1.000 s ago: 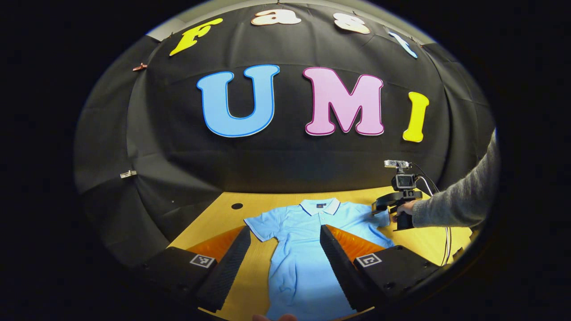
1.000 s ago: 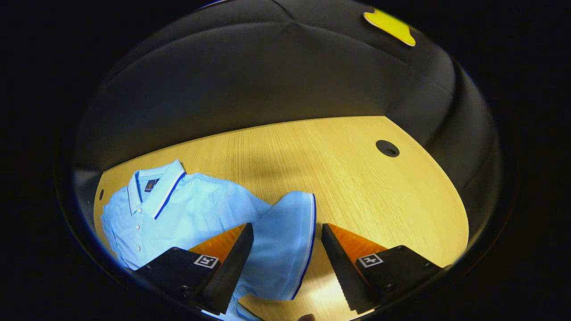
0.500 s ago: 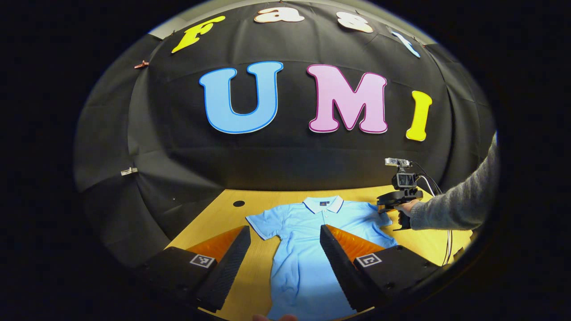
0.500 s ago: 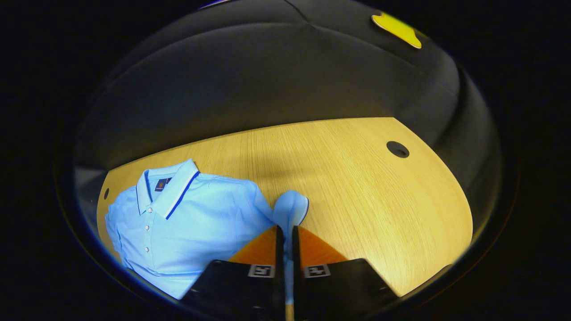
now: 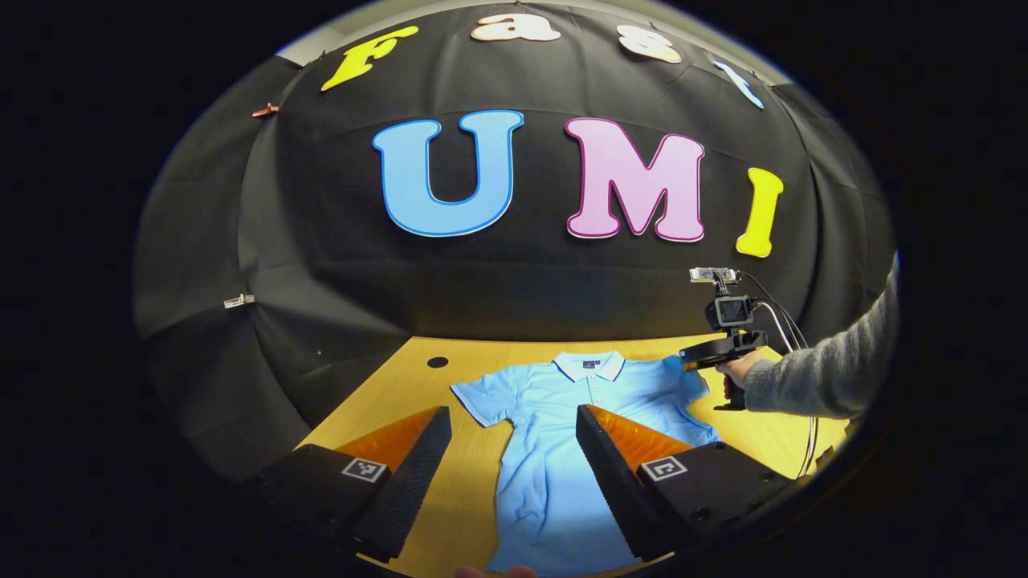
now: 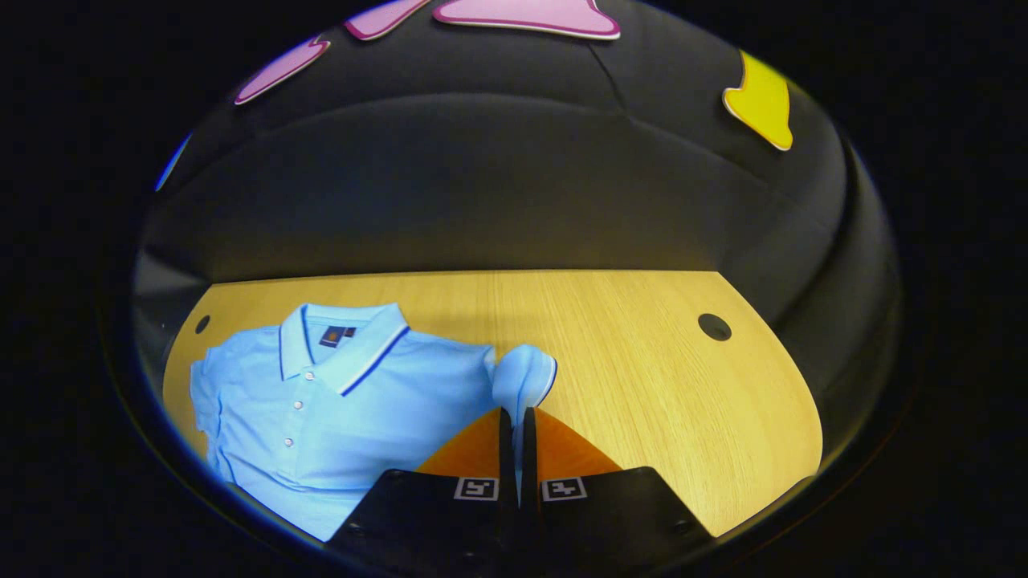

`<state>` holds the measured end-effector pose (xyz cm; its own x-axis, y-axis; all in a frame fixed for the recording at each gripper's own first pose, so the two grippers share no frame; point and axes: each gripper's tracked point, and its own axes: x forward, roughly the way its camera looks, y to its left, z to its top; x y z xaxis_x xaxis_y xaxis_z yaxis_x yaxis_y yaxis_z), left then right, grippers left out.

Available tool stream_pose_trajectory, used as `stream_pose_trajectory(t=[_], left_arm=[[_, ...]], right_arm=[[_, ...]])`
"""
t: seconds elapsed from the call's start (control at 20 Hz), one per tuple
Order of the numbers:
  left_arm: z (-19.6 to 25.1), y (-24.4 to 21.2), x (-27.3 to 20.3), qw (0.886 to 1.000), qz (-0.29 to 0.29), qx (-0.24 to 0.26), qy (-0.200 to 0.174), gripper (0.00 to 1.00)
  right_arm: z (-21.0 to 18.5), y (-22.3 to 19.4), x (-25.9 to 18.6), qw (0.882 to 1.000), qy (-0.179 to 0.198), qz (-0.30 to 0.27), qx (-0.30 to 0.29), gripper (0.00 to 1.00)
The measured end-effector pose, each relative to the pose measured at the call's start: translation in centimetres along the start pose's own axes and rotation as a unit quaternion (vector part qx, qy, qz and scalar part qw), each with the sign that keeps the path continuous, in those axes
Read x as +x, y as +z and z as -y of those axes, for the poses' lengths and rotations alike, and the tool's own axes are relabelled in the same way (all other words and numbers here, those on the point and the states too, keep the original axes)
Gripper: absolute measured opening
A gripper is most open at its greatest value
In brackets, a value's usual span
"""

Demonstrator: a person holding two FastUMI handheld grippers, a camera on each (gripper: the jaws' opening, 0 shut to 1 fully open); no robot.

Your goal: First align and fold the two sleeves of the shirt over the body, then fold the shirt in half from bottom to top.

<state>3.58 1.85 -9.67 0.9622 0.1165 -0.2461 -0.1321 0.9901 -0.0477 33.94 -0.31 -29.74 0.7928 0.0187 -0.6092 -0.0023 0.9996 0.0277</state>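
In the right gripper view, the right gripper (image 6: 518, 449) is pressing its two fingers together on the cuff end of the shirt's sleeve (image 6: 524, 377), and a thin strip of light blue cloth is showing between them. The sleeve is bunching up and rising a little from the table (image 6: 642, 361). One second ago these fingers were standing wide apart around the flat sleeve; half a second ago they were already closed on it, and since then the sleeve has lifted slightly.

In the left gripper view, the left gripper (image 5: 514, 457) is keeping its fingers wide apart and is holding nothing. It is hovering above the lower body of the shirt (image 5: 562, 417), and I cannot tell if the fingers are touching the cloth. Its opening is the same as before.

The shirt is lying face up on the wooden table, with the collar (image 5: 589, 365) toward the booth wall. The other sleeve (image 5: 482, 399) is lying flat and spread out. In the same view, farther off, a hand (image 5: 735, 371) in a grey sleeve is holding the right gripper (image 5: 692, 360) at the shirt's far shoulder.

A round dark hole (image 6: 714, 327) is sitting in the table near the wall, well apart from the shirt. Another small hole (image 6: 202, 324) is lying just beyond the shirt's far side.
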Motion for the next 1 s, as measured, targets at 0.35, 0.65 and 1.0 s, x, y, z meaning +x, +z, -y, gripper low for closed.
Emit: stream_pose_trajectory(t=[0.35, 0.65, 1.0], left_arm=[[-1.1, -0.4, -0.7, 1.0, 0.001, -0.009, 0.007, 0.99], [-2.2, -1.0, -1.7, 1.0, -0.003, -0.019, 0.017, 0.99], [-3.4, -1.8, -2.9, 0.999, -0.006, -0.022, 0.033, 0.99]], right_arm=[[-9.3, 0.7, -2.8, 0.996, 0.083, 0.019, -0.017, 0.05], [-16.0, -3.1, -3.2, 0.989, 0.128, -0.012, -0.073, 0.05], [-18.6, -7.2, -2.3, 0.981, 0.141, -0.049, -0.122, 0.05]])
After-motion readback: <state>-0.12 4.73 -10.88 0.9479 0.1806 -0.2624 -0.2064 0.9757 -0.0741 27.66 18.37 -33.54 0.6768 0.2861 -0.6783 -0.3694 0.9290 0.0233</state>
